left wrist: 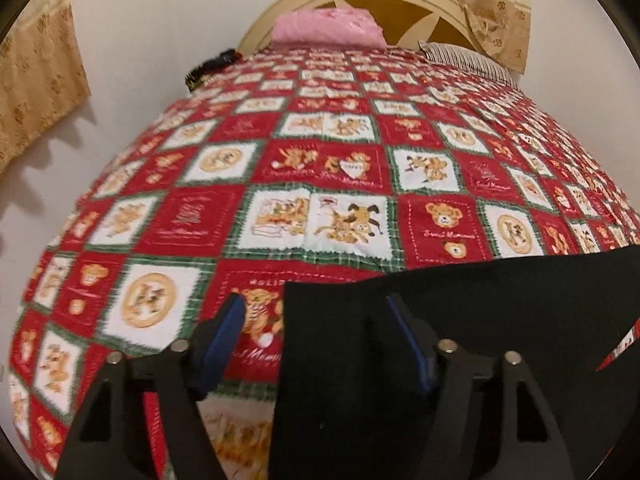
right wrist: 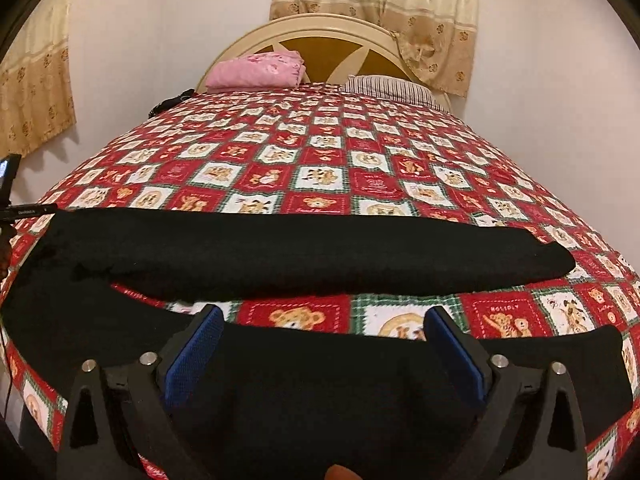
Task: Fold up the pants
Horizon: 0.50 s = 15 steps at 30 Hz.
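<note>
So, black pants (right wrist: 280,256) spread flat across the near end of the teddy-bear quilt (right wrist: 320,152), legs apart. Left gripper (left wrist: 316,312) half-open over a pant corner, not clamping. Right gripper (right wrist: 324,324) wide open above the near leg, gripping nothing

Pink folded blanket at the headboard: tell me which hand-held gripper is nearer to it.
Cannot tell. The pink blanket lies far across the bed from both the left hand-held gripper and the right hand-held gripper.
</note>
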{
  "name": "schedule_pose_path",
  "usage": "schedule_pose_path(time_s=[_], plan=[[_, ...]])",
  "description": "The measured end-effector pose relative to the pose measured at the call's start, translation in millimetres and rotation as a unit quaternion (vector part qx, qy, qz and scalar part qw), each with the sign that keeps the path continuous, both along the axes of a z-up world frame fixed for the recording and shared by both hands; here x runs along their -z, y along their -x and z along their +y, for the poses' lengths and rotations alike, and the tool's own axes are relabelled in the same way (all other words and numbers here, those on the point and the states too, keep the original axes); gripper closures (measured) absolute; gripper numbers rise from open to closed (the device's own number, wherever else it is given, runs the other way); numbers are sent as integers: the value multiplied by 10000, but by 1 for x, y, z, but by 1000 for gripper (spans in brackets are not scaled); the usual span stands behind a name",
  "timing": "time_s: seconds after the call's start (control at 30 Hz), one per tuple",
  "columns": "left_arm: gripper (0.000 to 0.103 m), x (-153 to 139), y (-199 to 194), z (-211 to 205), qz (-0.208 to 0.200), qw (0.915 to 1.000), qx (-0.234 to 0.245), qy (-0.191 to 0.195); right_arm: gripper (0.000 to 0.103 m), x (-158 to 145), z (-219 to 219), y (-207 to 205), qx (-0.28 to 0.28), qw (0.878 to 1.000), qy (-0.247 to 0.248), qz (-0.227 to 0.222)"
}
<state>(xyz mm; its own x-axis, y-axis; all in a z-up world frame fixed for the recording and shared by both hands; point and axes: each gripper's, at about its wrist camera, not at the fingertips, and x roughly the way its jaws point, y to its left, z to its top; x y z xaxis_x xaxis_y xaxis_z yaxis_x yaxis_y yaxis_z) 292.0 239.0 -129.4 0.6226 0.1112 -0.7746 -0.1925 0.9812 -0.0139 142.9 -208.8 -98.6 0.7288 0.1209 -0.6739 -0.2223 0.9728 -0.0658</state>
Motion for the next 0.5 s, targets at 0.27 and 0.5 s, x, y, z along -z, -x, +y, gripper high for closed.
schedule_pose_path(time_s=[0.27,0.5], plan=[[54,25,-13,11,126,9989,157,412,18,11,-18,-13,119,9997,-34,213],[66,26,-15,24,70,9972,216,708,31,8,-38,-30,96,9984,-203,515]])
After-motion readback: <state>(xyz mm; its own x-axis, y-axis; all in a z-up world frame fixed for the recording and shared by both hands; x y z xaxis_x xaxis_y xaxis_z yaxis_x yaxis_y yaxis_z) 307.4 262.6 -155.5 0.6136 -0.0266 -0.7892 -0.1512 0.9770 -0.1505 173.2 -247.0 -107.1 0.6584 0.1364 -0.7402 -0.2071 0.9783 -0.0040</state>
